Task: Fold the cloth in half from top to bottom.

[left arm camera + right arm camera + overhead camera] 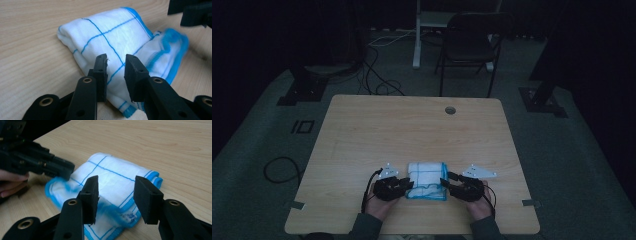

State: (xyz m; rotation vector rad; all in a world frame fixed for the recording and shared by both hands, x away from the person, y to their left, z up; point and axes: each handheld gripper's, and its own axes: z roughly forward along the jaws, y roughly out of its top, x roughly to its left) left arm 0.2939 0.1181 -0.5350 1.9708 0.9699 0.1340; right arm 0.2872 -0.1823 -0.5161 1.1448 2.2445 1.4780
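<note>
A folded white cloth (427,180) with thin blue lines and a blue hem lies near the table's front edge. My left gripper (408,185) is at the cloth's left side and my right gripper (446,184) at its right side. In the left gripper view the jaws of my left gripper (116,58) stand a little apart over the cloth (110,40), whose near edge runs under them. In the right gripper view my right gripper (116,181) is wide open over a loose, blurred corner of the cloth (112,172). The far corner is blurred too.
The wooden table (412,125) has a round cable hole (450,110) at the back. Behind the table stand a black folding chair (469,45) and a white post (417,35), with cables on the floor. The room is dark.
</note>
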